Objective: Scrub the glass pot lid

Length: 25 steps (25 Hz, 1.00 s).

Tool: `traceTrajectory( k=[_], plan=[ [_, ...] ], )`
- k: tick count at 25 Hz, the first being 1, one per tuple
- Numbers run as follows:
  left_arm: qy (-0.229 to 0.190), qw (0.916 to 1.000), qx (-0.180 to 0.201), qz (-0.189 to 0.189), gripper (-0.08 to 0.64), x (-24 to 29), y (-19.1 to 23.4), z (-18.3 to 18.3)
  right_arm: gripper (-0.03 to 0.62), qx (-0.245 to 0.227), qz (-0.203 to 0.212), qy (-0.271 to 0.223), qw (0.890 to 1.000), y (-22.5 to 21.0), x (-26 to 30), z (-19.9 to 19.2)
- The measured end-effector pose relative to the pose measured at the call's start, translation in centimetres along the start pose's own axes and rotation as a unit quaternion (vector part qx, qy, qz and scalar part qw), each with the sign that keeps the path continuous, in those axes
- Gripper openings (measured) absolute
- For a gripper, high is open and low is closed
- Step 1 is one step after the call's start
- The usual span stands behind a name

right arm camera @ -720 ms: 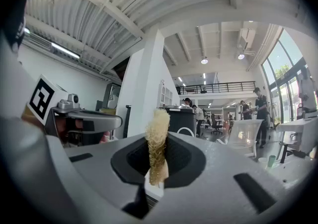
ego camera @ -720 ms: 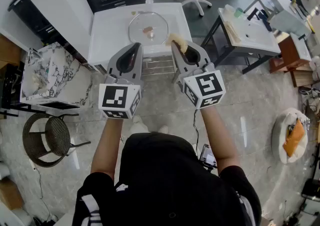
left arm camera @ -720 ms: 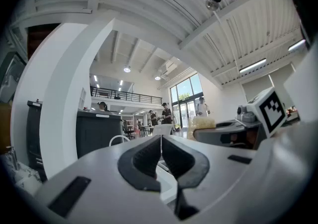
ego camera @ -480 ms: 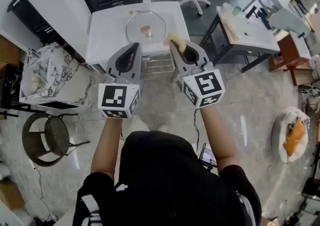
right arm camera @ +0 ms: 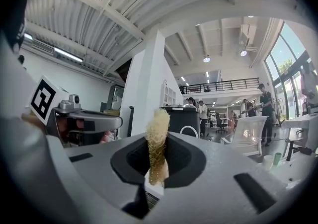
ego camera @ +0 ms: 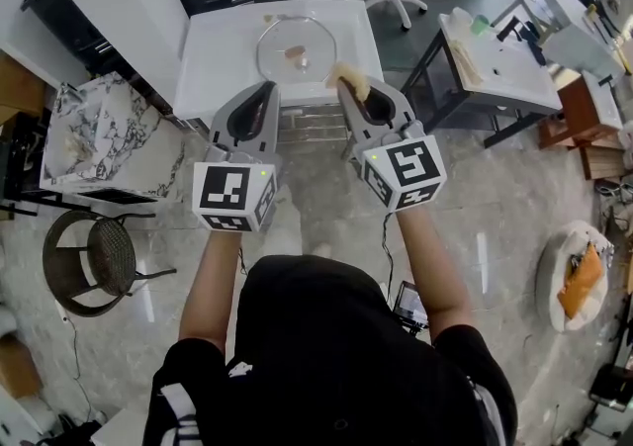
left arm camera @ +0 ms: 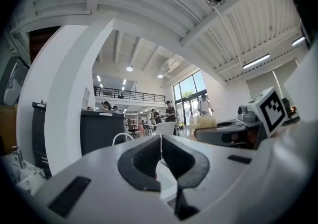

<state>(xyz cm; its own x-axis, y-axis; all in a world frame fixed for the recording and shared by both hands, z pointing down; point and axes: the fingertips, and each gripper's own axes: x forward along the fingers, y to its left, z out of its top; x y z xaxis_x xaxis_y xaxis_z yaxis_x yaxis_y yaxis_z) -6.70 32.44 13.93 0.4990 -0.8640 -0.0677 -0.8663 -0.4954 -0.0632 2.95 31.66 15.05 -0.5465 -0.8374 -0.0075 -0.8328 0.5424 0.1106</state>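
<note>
Ahead of both pairs of fingers, the glass pot lid is seen lying flat on the white table, with its brown knob turned upward. The left gripper and the right gripper are held side by side on the near side of the lid, each carrying a marker cube at its rear. In the left gripper view, the fingers are shown pressed together along a thin seam, and nothing is caught between them. In the right gripper view, the fingers are closed on a yellow scrubbing sponge, which is held upright between them and sticks out well past their tips. From the head view, the sponge is seen at the tips of the right fingers, just beside the lid's near right rim in the picture. The lid is not touched by either pair of fingers. The left fingertips are pointed toward the lid's near left rim, short of it.
</note>
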Motion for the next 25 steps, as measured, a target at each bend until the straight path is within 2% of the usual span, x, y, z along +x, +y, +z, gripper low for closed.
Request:
traceTrajectory(
  k=[7,11,18,25],
  plan=[
    [0.003,1.0000,0.001,0.004,0.006,1.3,1.0,-0.7,0.017,0.000,0.001,0.003,1.000,-0.9,1.6,-0.6],
    [0.002,0.9999,-0.010,-0.001,0.006,3.0,2.0,-1.3,0.017,-0.009,-0.003,0.009,1.000,-1.8,3.0,-1.0],
    [0.007,0.9997,-0.020,-0.012,0.006,8.0,3.0,-2.4,0.017,-0.015,-0.016,0.018,1.000,-5.4,5.6,-1.7],
    [0.012,0.9995,-0.024,-0.019,0.006,13.6,5.8,-2.7,0.018,-0.016,-0.015,0.024,0.999,-8.7,10.5,-1.9]
  ],
)
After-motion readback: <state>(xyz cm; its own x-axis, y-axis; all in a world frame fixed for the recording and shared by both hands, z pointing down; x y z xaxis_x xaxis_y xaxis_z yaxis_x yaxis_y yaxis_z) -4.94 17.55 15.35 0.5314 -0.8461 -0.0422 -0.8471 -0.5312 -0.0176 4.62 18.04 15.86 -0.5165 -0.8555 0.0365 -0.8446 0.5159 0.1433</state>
